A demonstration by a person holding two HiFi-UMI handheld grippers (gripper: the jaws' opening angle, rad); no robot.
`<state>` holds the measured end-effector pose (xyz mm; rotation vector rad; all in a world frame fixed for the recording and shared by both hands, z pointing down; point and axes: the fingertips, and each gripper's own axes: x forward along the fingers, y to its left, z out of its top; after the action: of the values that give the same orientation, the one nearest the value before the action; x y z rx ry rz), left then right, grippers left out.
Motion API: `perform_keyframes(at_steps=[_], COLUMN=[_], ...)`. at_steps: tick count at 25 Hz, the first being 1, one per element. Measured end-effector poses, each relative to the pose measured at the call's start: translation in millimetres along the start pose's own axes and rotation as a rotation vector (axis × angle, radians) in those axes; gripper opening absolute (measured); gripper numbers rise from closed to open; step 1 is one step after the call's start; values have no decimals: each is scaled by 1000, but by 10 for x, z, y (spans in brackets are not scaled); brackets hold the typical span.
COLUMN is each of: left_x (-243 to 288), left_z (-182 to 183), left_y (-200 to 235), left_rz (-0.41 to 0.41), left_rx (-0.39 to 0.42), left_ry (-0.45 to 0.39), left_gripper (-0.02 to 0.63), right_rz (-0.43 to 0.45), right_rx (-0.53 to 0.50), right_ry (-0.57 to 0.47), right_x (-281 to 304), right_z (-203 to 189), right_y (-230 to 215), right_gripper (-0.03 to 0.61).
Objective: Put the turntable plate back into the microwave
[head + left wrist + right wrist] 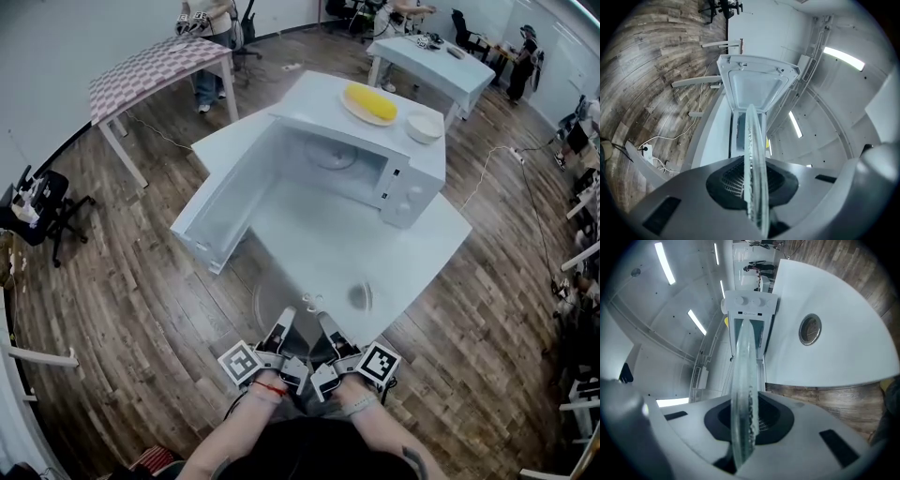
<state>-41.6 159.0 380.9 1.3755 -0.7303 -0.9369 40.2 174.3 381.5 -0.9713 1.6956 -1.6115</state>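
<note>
Could barely trace the glass plate (314,305) from the head view, clear against the table (412,253) and floor. Saw it only edge-on from both gripper views, near rim buried between the closed jaws of the left gripper (754,192) and right gripper (743,437). Could not identify the small round thing (361,297) on the table. Lost both forearms to the bottom edge.
</note>
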Motion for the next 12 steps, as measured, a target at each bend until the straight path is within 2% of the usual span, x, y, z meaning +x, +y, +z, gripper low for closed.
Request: perform_keyframes(at_steps=[12], left_x=[204], left_z=[-21], left_y=[121], left_rz=[7], left_rx=[-4], left_ry=[-51], left_gripper=[49], right_rz=[-1], right_rx=[11], right_ry=[40], right_x=[108], right_z=[220], right_y=[-122], right_gripper=[41])
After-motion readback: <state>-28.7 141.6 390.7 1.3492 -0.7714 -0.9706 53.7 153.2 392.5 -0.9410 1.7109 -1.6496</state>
